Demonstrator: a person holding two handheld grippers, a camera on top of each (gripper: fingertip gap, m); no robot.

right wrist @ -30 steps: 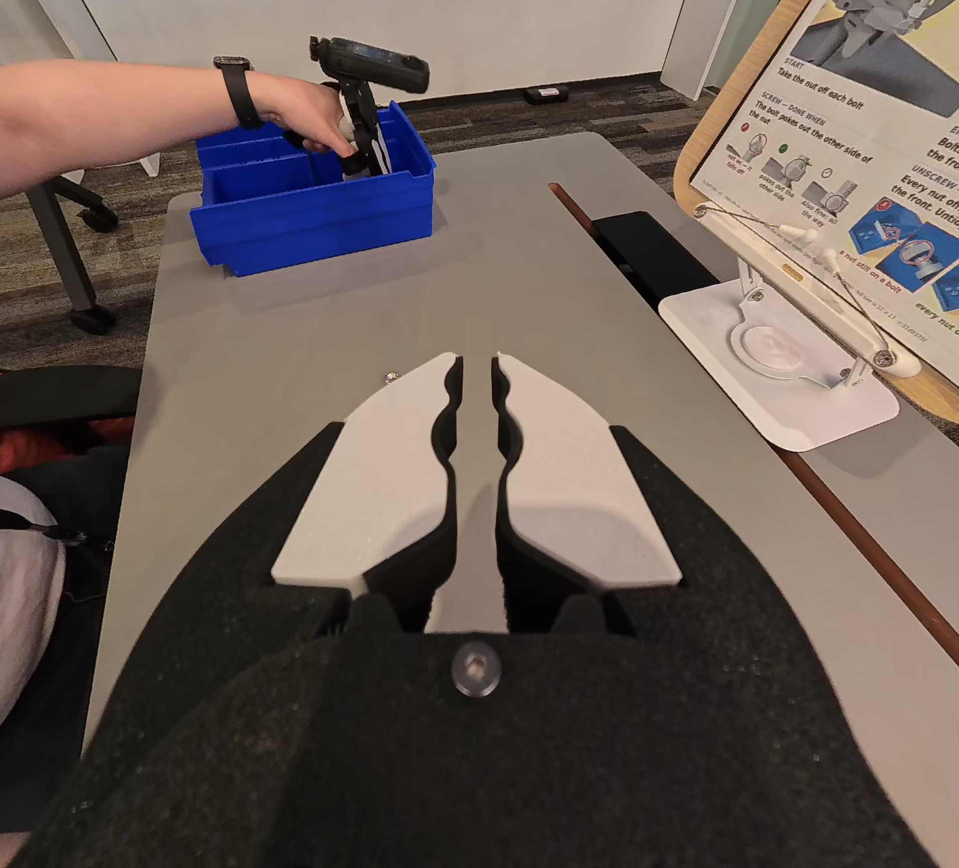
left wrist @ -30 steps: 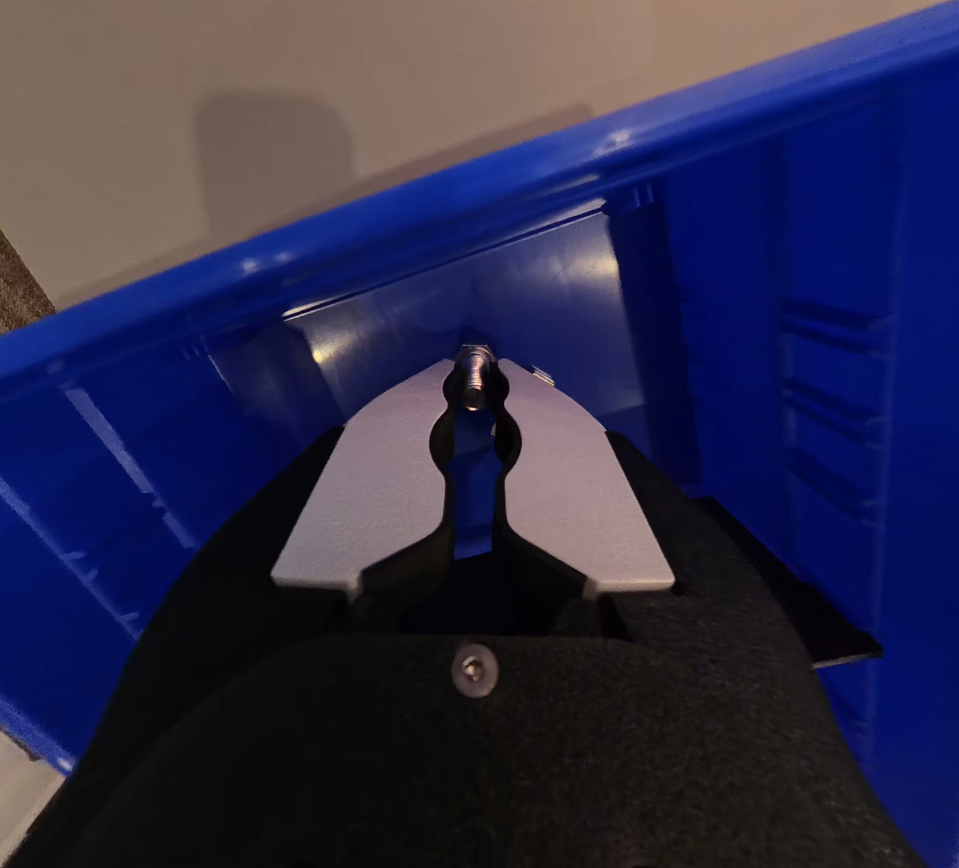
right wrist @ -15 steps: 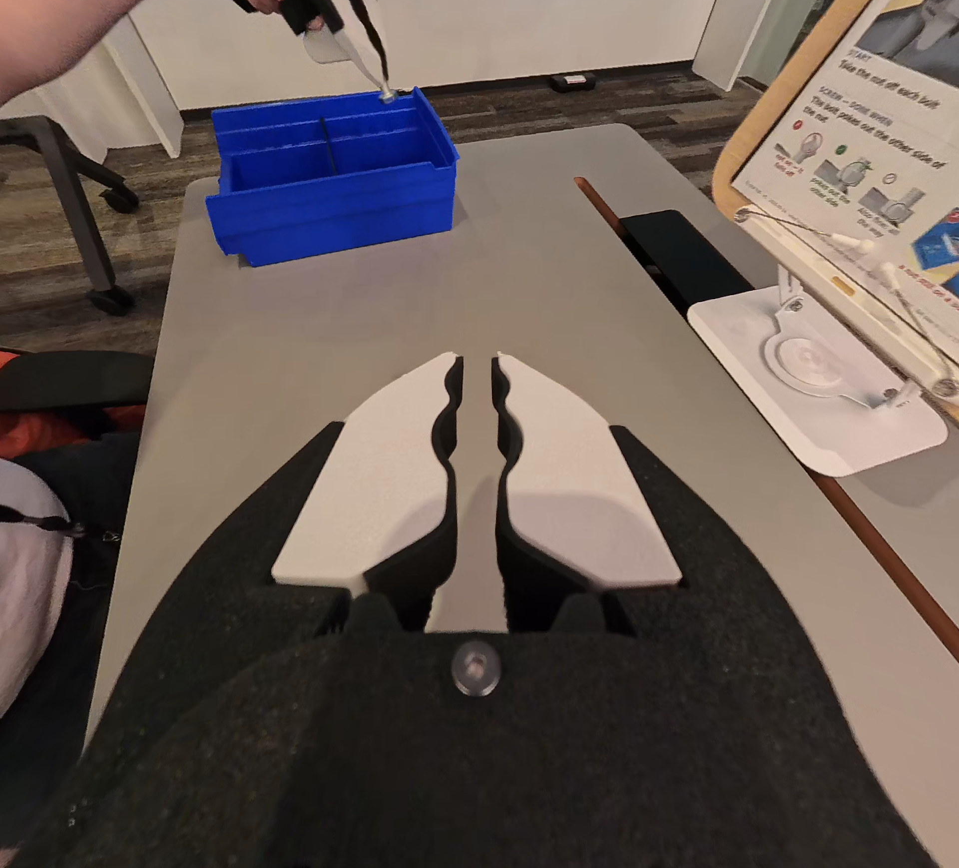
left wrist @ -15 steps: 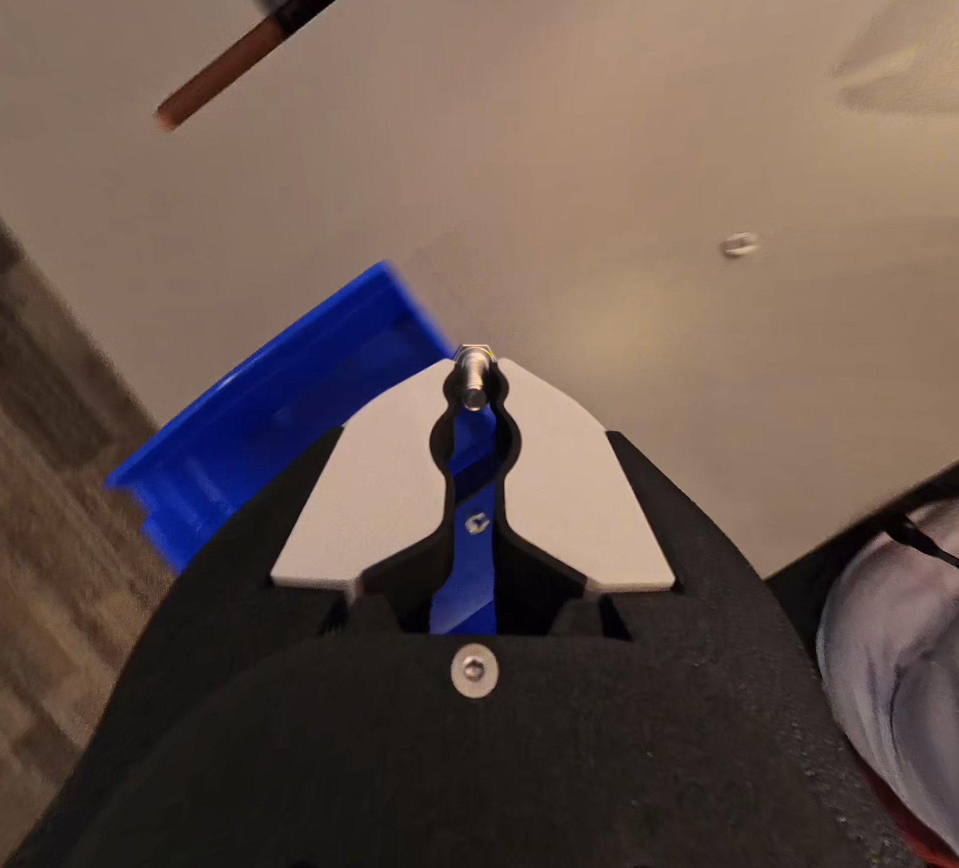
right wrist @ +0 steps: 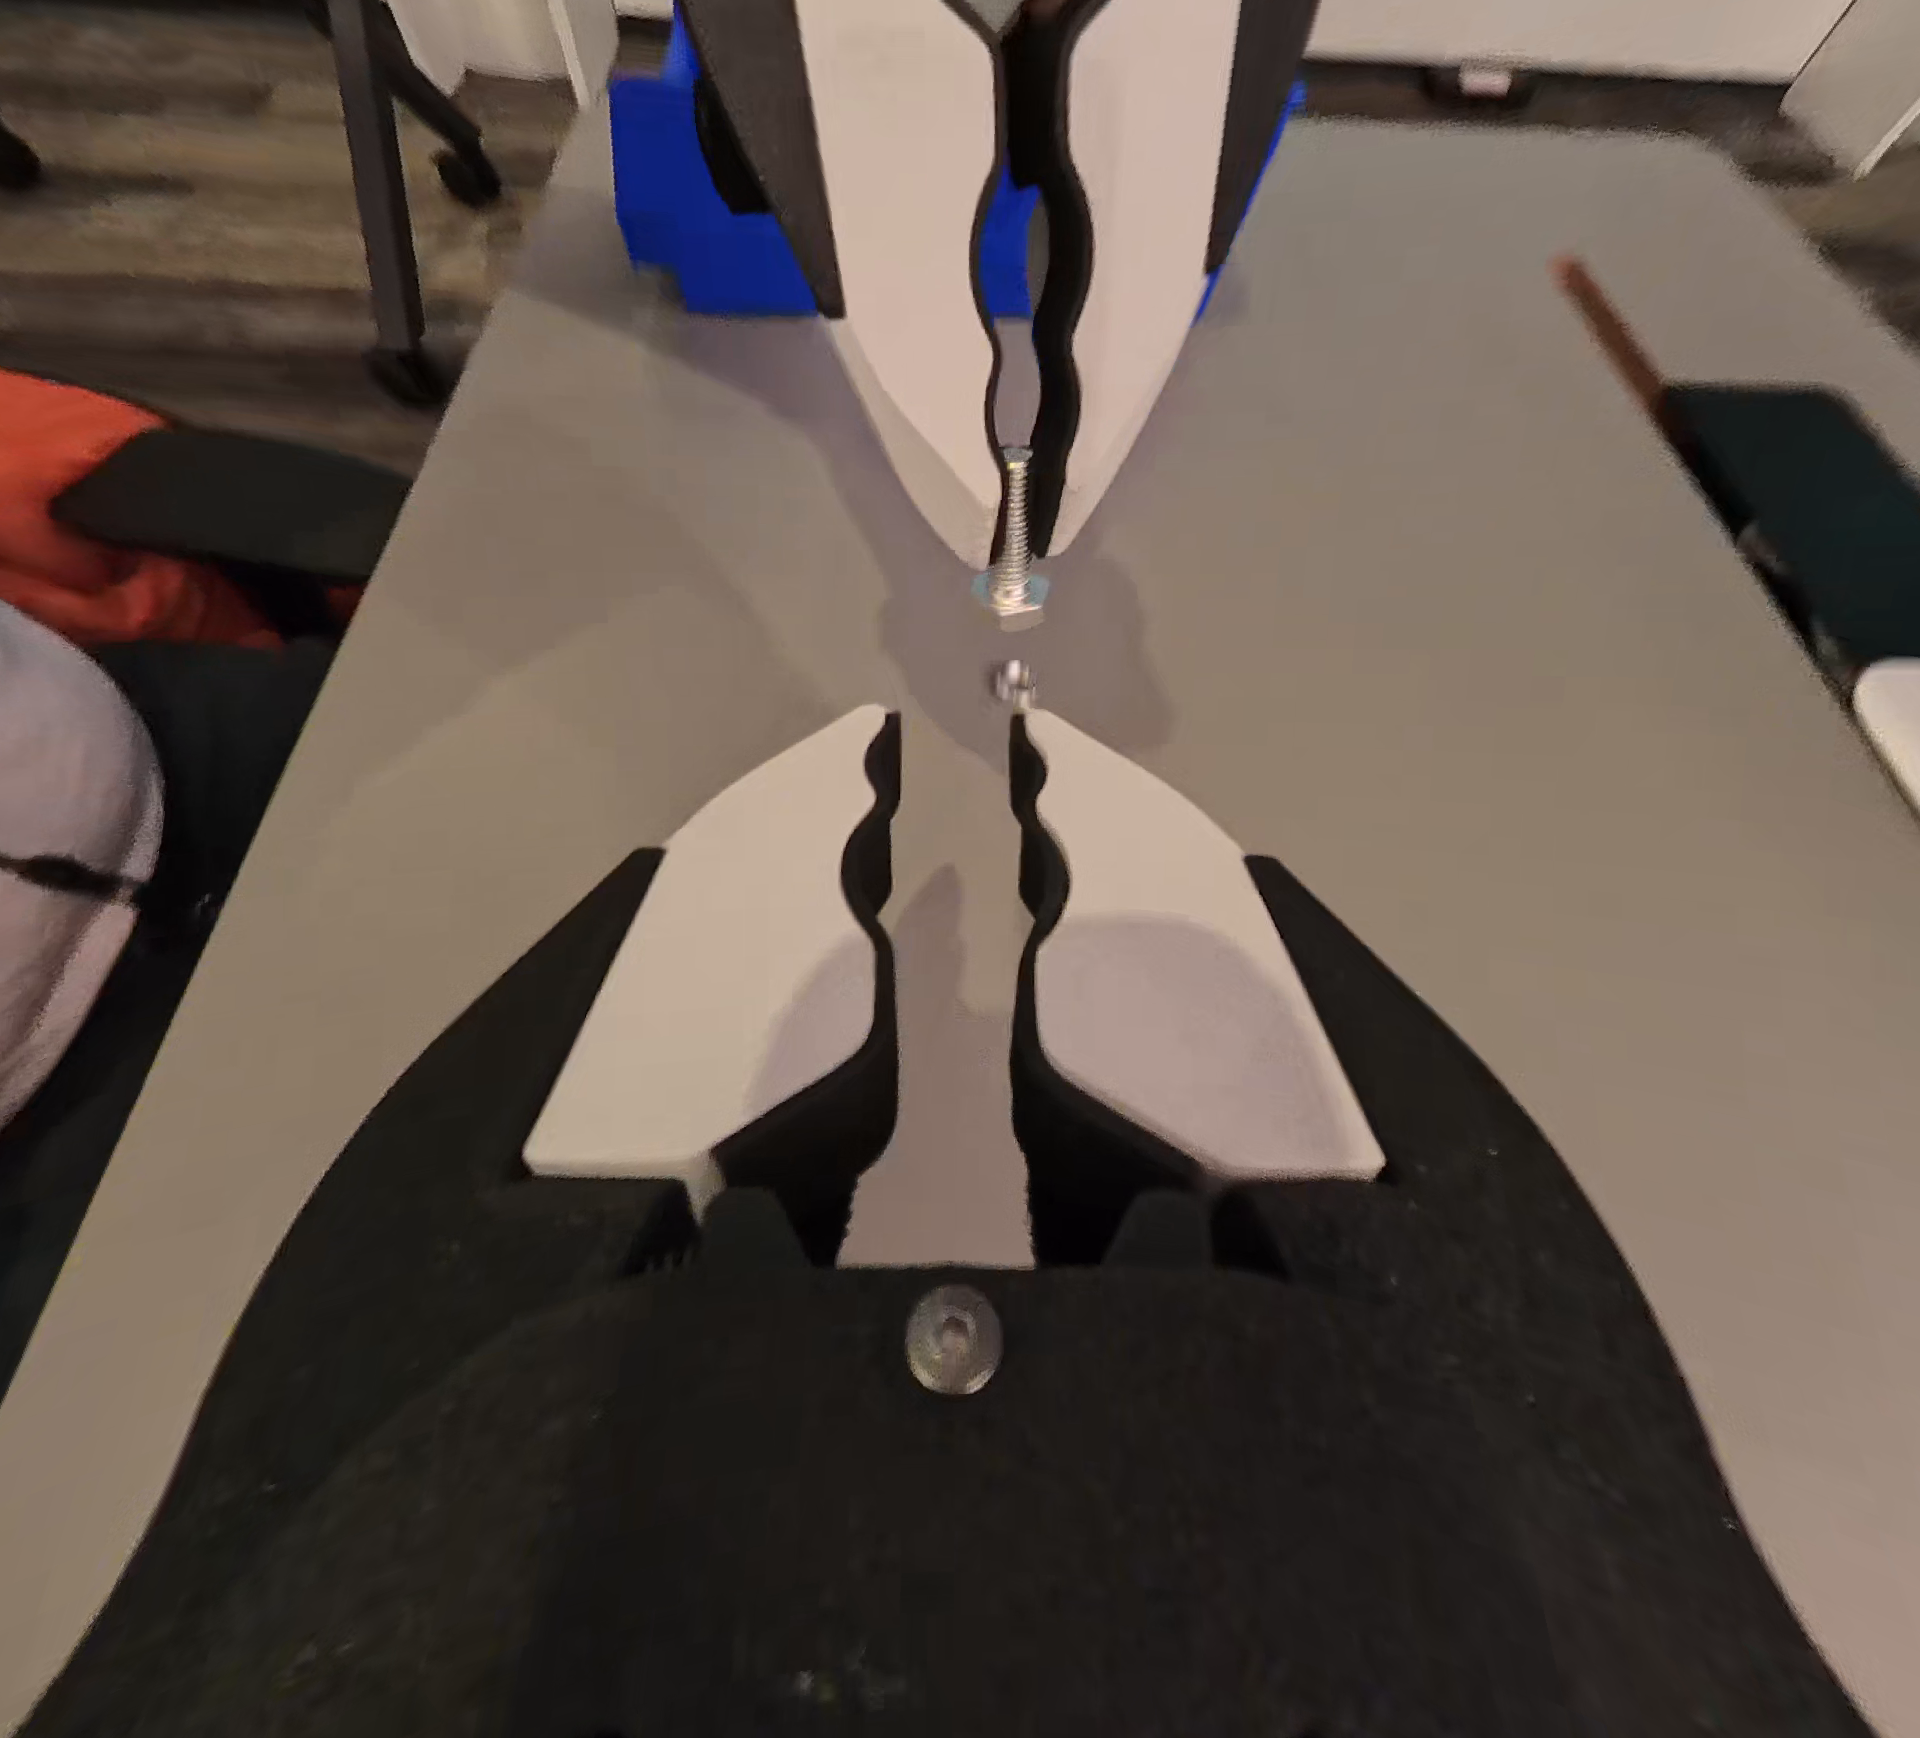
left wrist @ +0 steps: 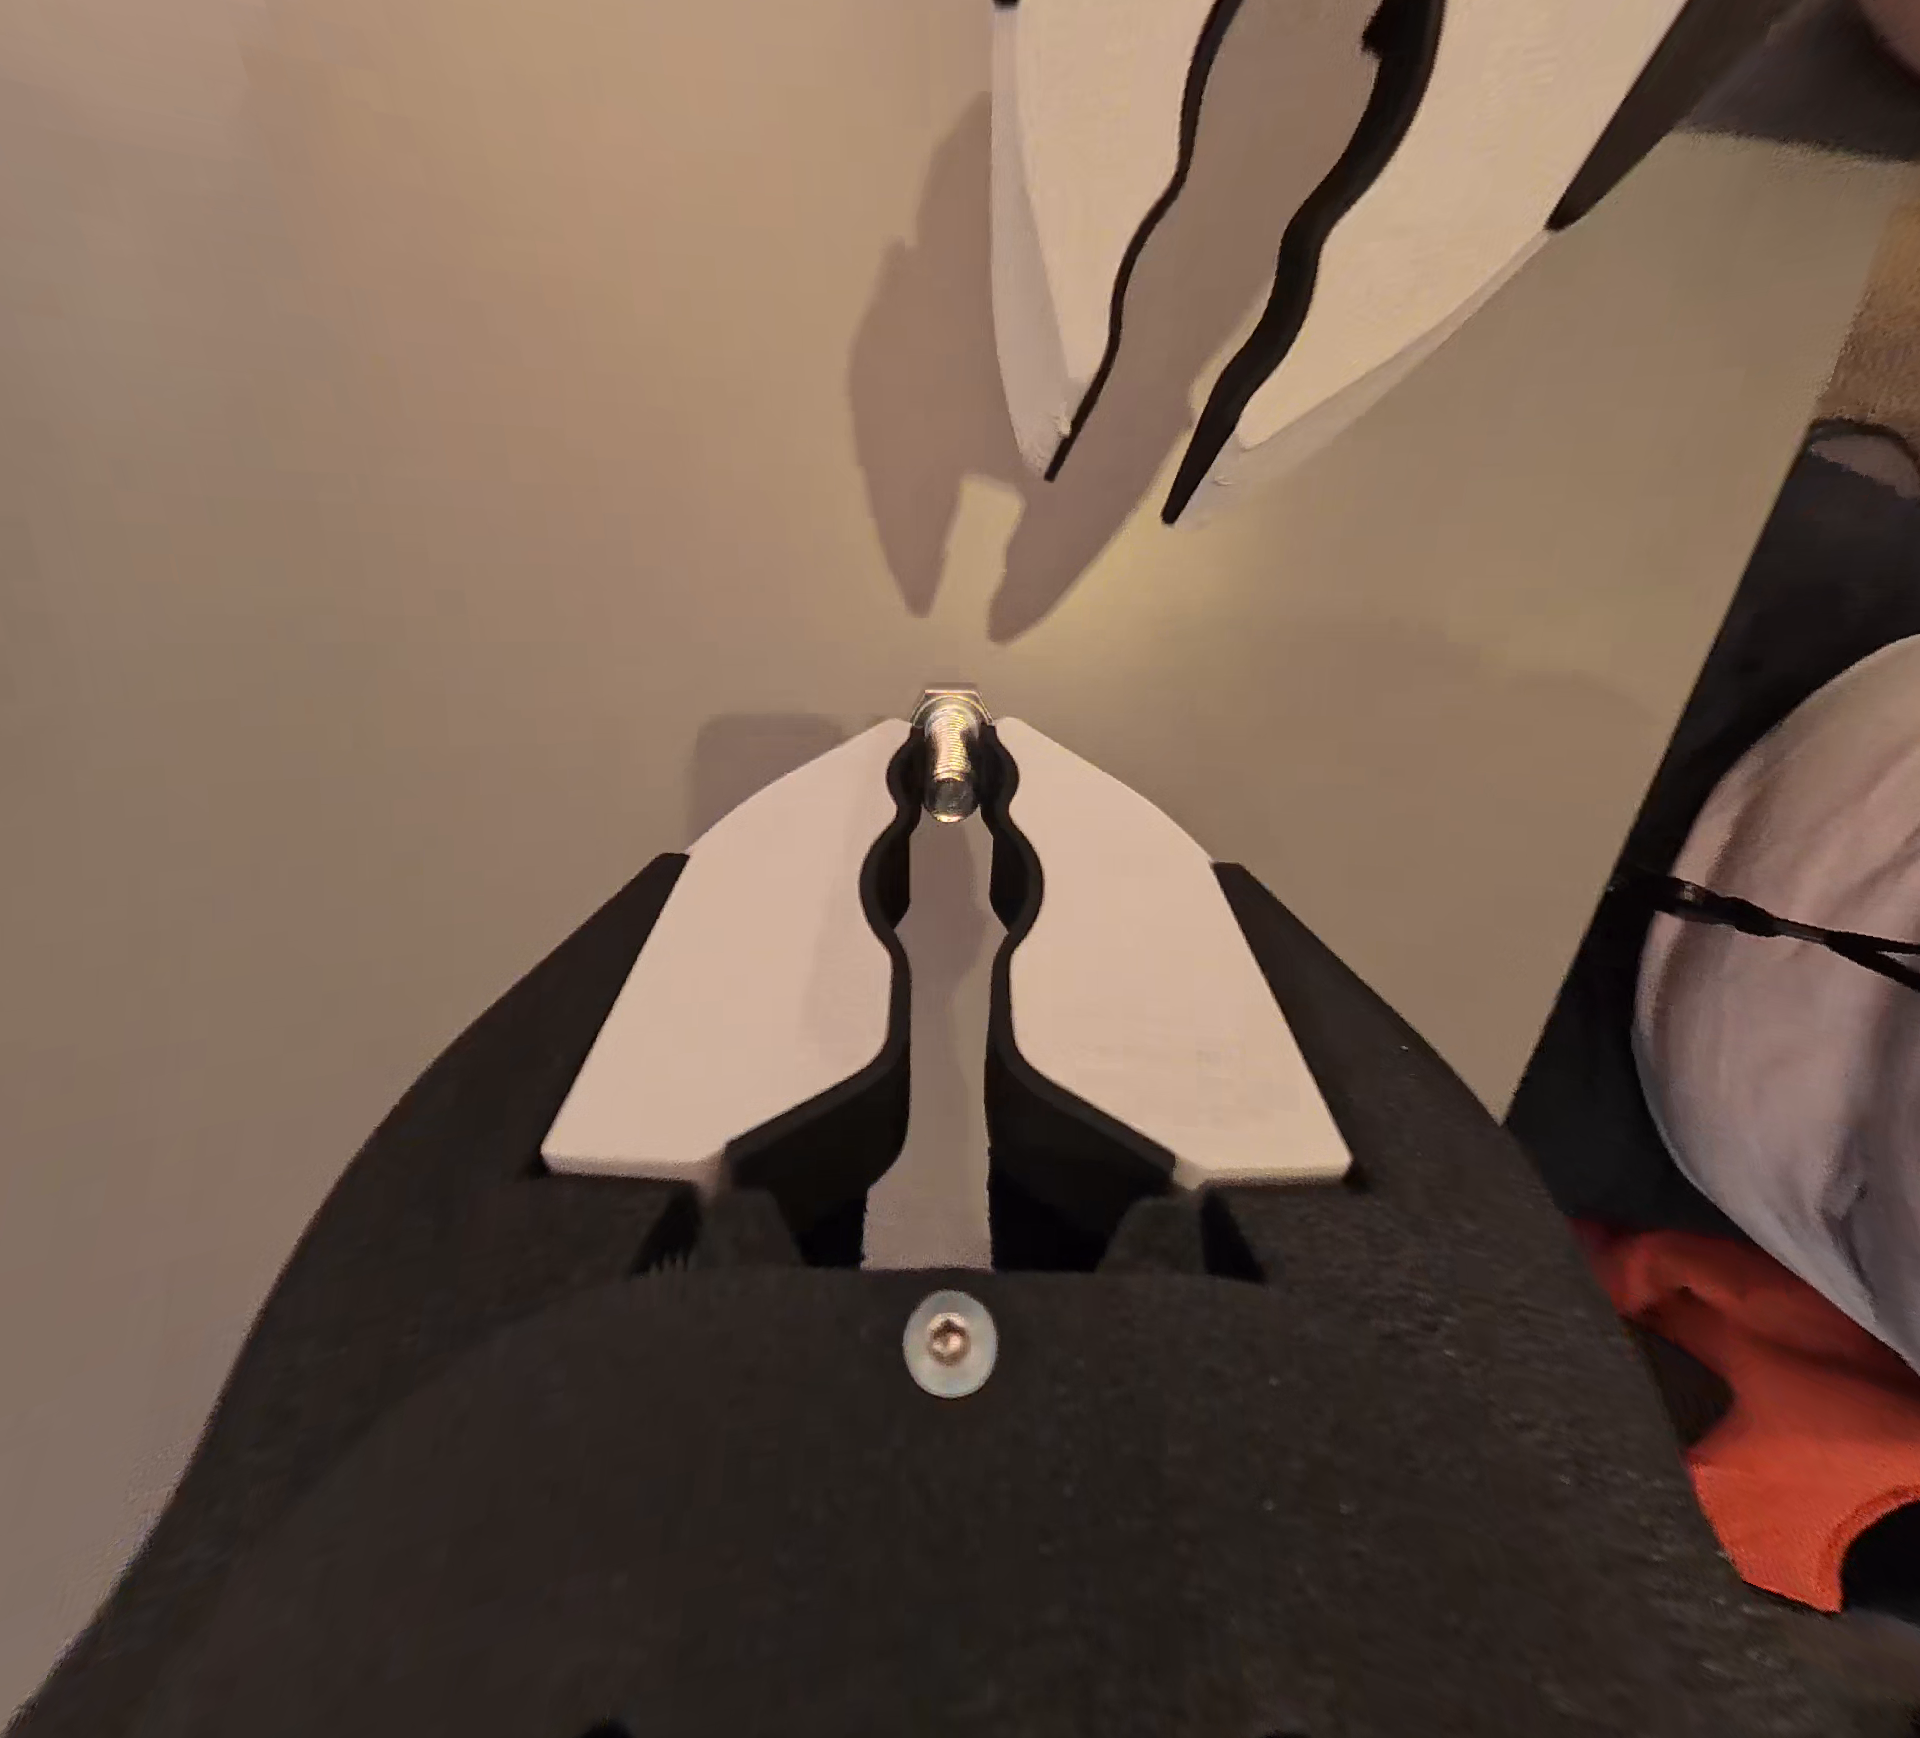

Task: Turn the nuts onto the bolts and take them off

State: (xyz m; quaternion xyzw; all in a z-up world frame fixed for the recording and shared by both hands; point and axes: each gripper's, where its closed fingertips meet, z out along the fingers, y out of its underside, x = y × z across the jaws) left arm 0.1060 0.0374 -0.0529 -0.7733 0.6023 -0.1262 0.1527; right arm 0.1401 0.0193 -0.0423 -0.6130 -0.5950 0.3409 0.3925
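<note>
Carried out of the blue bin (right wrist: 727, 254), the bolt (left wrist: 948, 766) is now pinched by the left gripper (left wrist: 951, 732) above the table (right wrist: 1455, 649). Facing it, the right gripper (right wrist: 951, 722) is held spread near a loose nut (right wrist: 1013, 680). Small, rigid and slippery, the nut is probably best gripped across its flats.

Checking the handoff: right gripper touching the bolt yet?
Apart. Right wrist view shows bare table between the open right gripper and the bolt in the left gripper.

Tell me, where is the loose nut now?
In the right wrist view, the loose nut lies on the grey table, between the right gripper and the bolt.
</note>
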